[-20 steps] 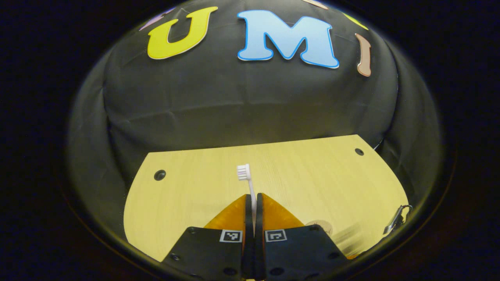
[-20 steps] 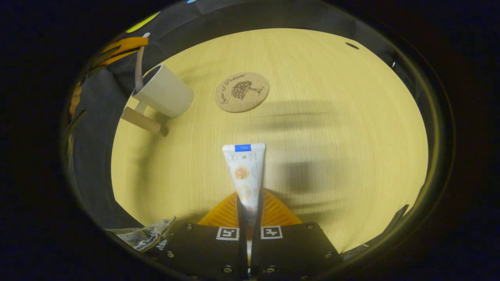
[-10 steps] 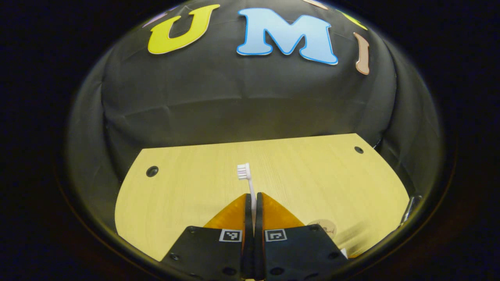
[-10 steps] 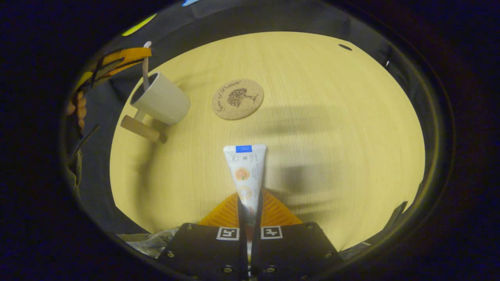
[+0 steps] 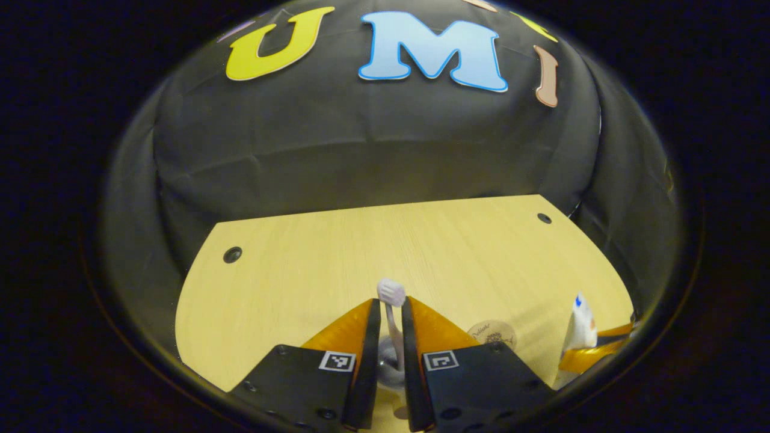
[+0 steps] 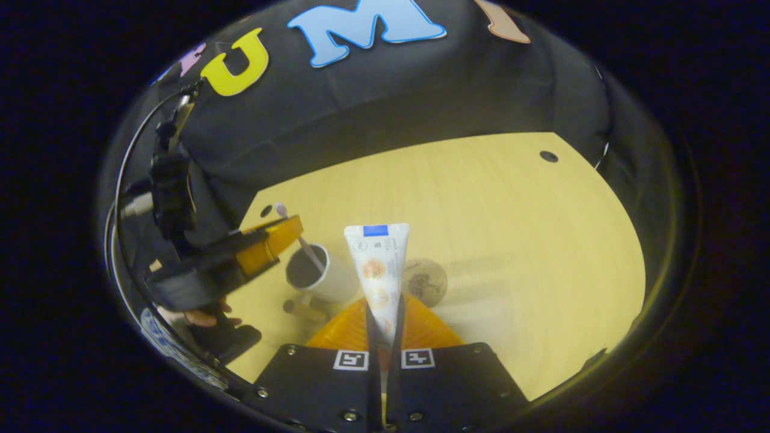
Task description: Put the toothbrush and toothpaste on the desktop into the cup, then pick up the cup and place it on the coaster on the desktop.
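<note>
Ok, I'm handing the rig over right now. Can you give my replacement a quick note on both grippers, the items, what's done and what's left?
Left gripper: fingers parted, toothbrush standing loose between them, its lower end in the cup.
Right gripper: shut on the toothpaste, held above the table, near the cup.
Coaster: bare, just beside the cup.
Done: toothbrush is in the cup.
Left: withdraw the left gripper, drop the toothpaste into the cup, then lift the cup onto the coaster.

Wooden desktop (image 6: pixel 511 240) bears cup (image 6: pixel 328 278) and coaster (image 6: pixel 428 279).
</note>
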A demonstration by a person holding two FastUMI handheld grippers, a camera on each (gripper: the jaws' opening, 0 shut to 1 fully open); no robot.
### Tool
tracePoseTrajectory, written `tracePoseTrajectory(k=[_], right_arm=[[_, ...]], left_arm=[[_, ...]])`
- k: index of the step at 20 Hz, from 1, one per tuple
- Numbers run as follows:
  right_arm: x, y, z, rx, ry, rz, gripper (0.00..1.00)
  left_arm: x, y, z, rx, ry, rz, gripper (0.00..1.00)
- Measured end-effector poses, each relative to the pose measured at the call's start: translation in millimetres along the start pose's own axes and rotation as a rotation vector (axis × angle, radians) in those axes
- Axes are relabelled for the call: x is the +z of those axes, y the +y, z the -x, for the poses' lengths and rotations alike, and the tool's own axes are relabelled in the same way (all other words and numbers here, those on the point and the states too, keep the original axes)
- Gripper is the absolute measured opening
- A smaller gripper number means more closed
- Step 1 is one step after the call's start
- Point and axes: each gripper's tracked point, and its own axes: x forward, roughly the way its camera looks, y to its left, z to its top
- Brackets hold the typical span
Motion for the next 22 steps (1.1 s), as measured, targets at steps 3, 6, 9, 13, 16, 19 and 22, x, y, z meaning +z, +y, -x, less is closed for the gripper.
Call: tracePoseTrajectory(k=[3, 6, 9, 13, 16, 19, 22], right_arm=[[33.5, 14.8, 7.2, 0.042, -0.058, -0.009, 0.06], [49.0, 37.2, -10.3, 0.090, -0.071, -0.034, 0.06], [60.7, 55.9, -26.0, 0.118, -0.082, -0.044, 0.06], [74.1, 79.9, -48.1, 0.158, -0.102, -0.055, 0.06], [81.0, 91.2, -69.3, 0.170, -0.134, -0.058, 0.05], [83.6, 99.8, -86.7, 0.178, -0.171, -0.043, 0.05], [81.3, 106.6, -97.7, 0.174, -0.213, 0.000, 0.06]], left_arm=[[-5.6, 9.9, 19.1, 0.004, -0.004, 0.030, 0.32], [-15.5, 24.8, 40.5, 0.022, 0.003, 0.034, 0.27], [-21.5, 39.4, 59.5, 0.039, 0.008, 0.033, 0.32], [-31.2, 65.6, 89.5, 0.077, 0.008, 0.068, 0.27], [-42.5, 88.4, 110.7, 0.113, 0.006, 0.096, 0.27], [-57.4, 114.0, 130.4, 0.154, 0.011, 0.118, 0.27], [-72.9, 137.9, 146.7, 0.190, 0.023, 0.136, 0.27]])
